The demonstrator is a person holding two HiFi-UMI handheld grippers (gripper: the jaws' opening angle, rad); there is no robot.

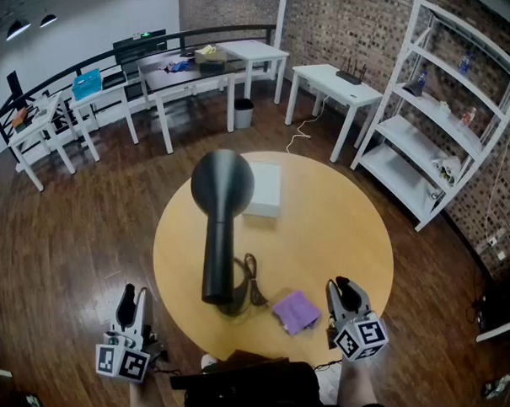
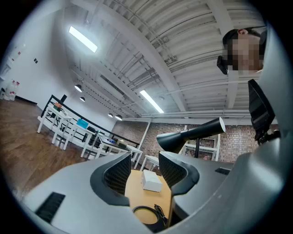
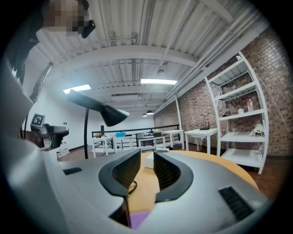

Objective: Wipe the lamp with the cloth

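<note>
A black lamp (image 1: 221, 185) stands on the round wooden table (image 1: 340, 228), its base (image 1: 235, 302) and coiled cord near the front edge. A purple cloth (image 1: 295, 310) lies flat to the right of the base. My right gripper (image 1: 343, 287) hovers at the table's front right, just right of the cloth, open by a narrow gap with nothing between its pads. My left gripper (image 1: 131, 298) is off the table's left edge over the floor, open and empty. The left gripper view (image 2: 144, 164) shows the lamp head (image 2: 192, 135). The right gripper view (image 3: 147, 167) shows the cloth (image 3: 137, 221) below the jaws.
A white box (image 1: 263, 190) lies on the table behind the lamp head. White desks (image 1: 190, 79) and a white shelf unit (image 1: 441, 123) stand farther back on the dark wood floor. The person's legs are at the table's front edge.
</note>
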